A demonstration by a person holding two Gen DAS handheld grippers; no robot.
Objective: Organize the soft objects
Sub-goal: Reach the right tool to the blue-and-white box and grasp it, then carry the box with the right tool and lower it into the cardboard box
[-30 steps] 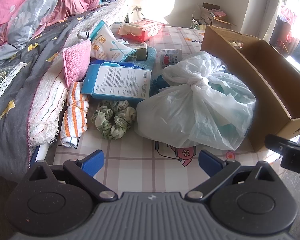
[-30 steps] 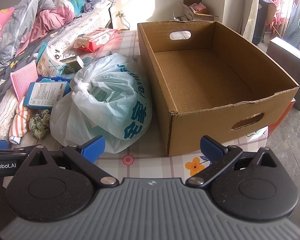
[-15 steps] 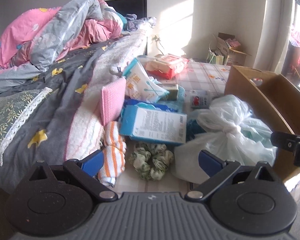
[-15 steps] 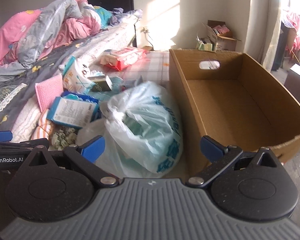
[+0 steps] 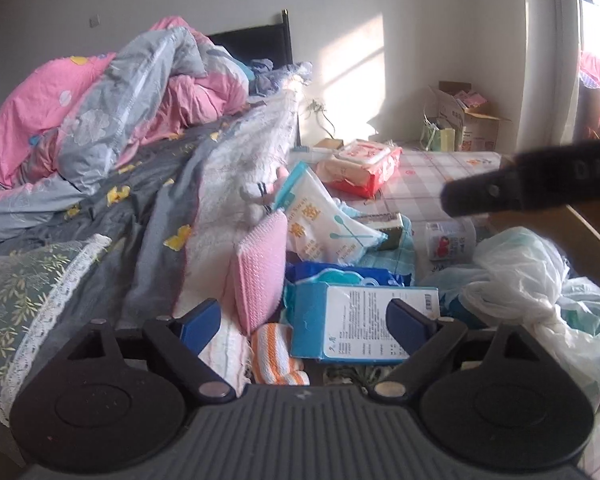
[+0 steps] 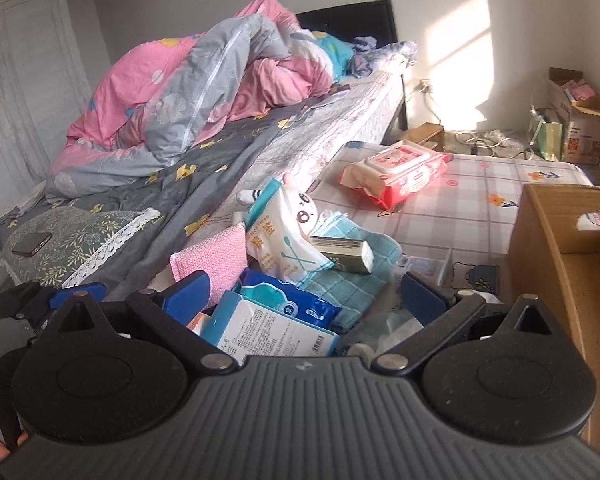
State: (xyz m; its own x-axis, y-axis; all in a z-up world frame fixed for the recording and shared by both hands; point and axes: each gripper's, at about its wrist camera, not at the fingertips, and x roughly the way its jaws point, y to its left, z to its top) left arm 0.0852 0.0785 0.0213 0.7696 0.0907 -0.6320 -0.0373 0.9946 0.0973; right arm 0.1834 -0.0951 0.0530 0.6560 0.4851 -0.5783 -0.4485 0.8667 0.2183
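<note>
My left gripper (image 5: 304, 324) hangs over the pile at the bed's edge, its jaws closing with nothing pressed between them. Beyond its fingers lie a pink knitted cloth (image 5: 258, 268), an orange-striped rolled towel (image 5: 274, 354) and a blue-and-white box (image 5: 364, 322). A tied white plastic bag (image 5: 532, 280) sits to the right. My right gripper (image 6: 305, 294) is open above the same box (image 6: 268, 332), with the pink cloth (image 6: 212, 260) and a teal cloth (image 6: 356, 284) ahead. The brown cardboard box (image 6: 560, 280) stands at the right.
A cotton-swab pack (image 6: 284, 240) and a red wet-wipes pack (image 6: 400, 172) lie on the checked sheet. A pink and grey duvet (image 6: 204, 92) is heaped on the bed, and a phone (image 6: 32, 244) rests on a pillow. Cartons stand by the far wall (image 6: 580, 120).
Both views have tilted up and swung left toward the bed. The plastic bag and cardboard box slid right. The left jaws have narrowed. The right gripper now crosses the left view's upper right.
</note>
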